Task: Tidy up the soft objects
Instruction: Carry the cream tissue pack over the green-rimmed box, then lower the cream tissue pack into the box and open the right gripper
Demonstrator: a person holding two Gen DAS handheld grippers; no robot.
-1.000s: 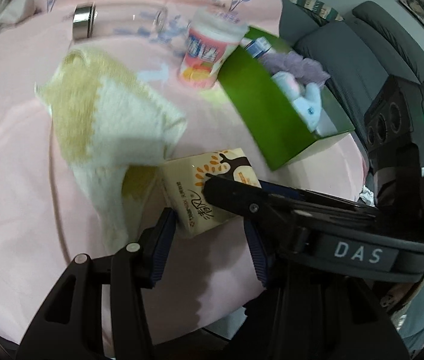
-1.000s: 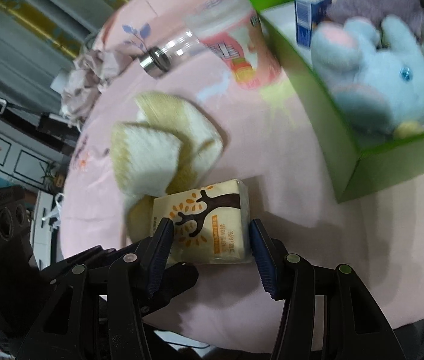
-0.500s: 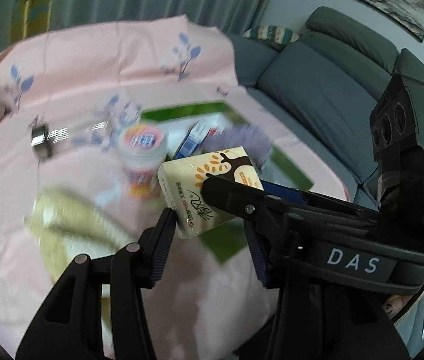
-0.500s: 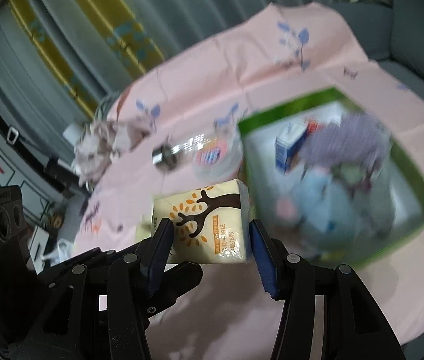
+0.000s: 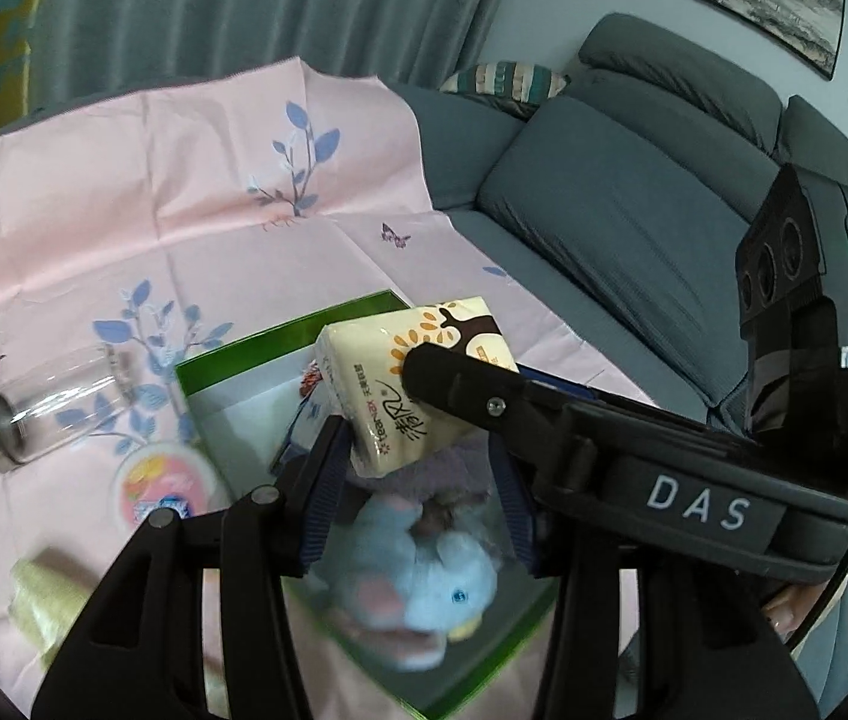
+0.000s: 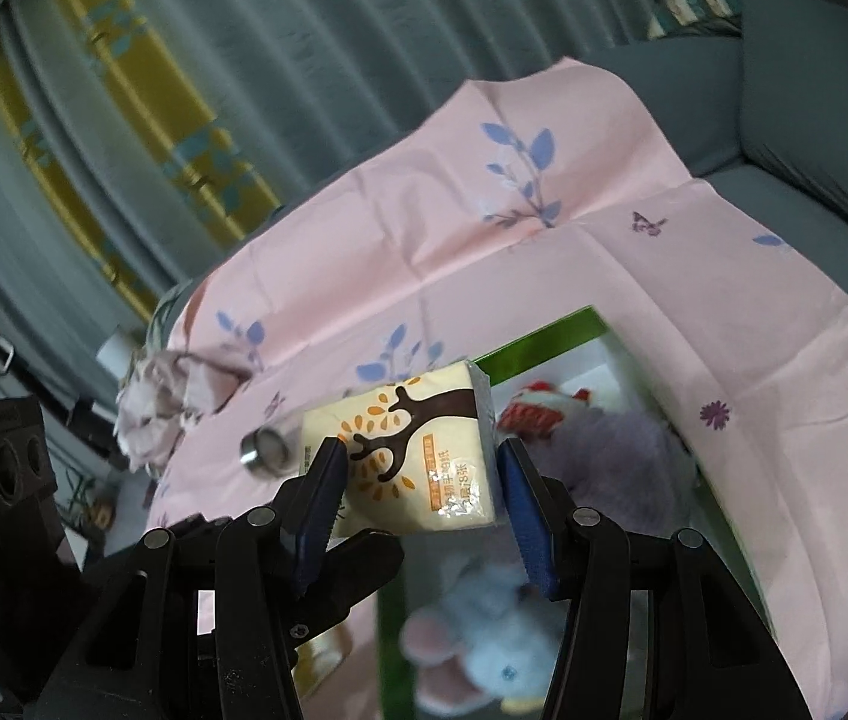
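**Carrying the tissue pack above the green box**

Holding the tissue pack (image 6: 406,456) from two sides, both claws grip it in the air over the green box (image 5: 232,360). The right claw (image 6: 418,498) presses its blue pads on the pack's two short ends, jaws partly open around it. The left claw (image 5: 418,492) has its left pad against one end of the same pack (image 5: 418,384); its right pad is hidden behind the other claw's finger, so its grip on that side cannot be judged fully.

Compared with one second ago, the pack has left the pink cloth (image 5: 154,228) on the bench, where it lay beside the yellow-and-white knitted cloth (image 5: 46,594), and now hangs over the box interior. The knitted cloth has dropped to the lower left edge of the left wrist view. The blue plush toy (image 5: 424,594) and the purple fluffy item (image 6: 616,468) lie inside the box, directly below the pack. The pink cup (image 5: 163,483) stands just outside the box wall, and the glass jar (image 5: 46,408) lies on its side farther left. Both claws keep the same opening as before.
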